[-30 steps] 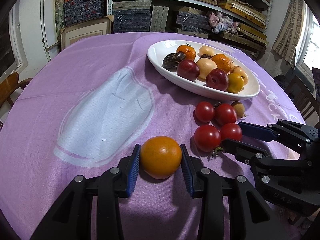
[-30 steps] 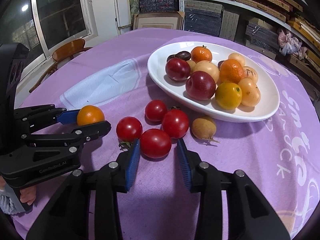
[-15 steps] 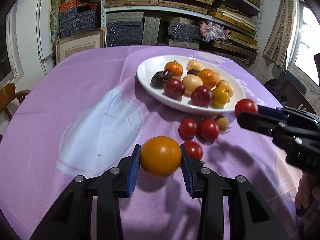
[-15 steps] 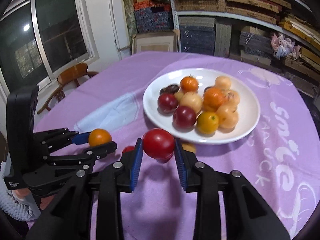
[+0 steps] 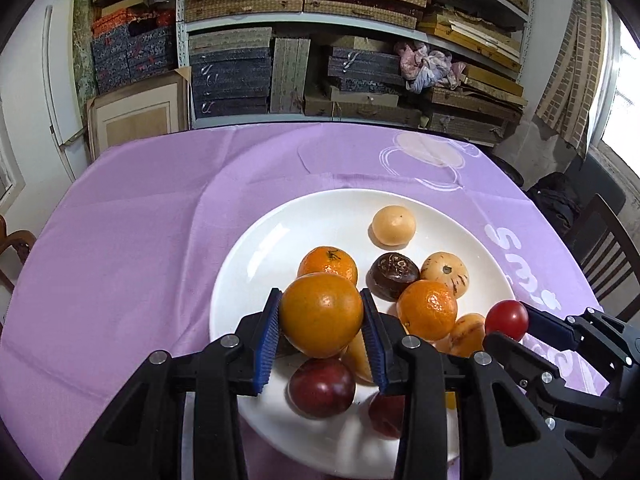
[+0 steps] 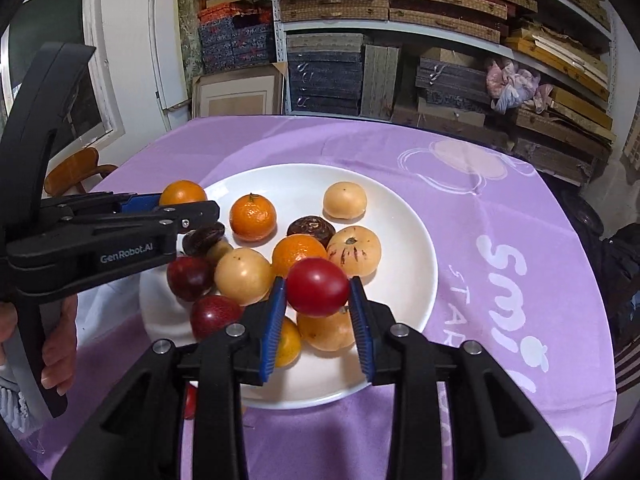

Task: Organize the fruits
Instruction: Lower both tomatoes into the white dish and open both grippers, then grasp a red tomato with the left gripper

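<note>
Right wrist: plums [image 6: 191, 276] and mandarins [image 6: 253, 217] crowd plate [image 6: 408, 216].

Left wrist view: fisheye behind left claw [image 5: 321, 322], angled down, close over plate [image 5: 256, 248], facing shelves [image 5: 320, 40] in upper frame. Right wrist view: same tilt, set rightward, left claw [image 6: 182, 204] at frame left. Both share plate [image 6: 408, 216], purple worktop [image 6: 320, 140], shelves [image 6: 400, 40]; right claw [image 5: 508, 322] at left view's lower right.

Orange tomato [image 5: 321, 315] between fingers [image 5: 267, 328] above plate [image 5: 256, 256]
</note>
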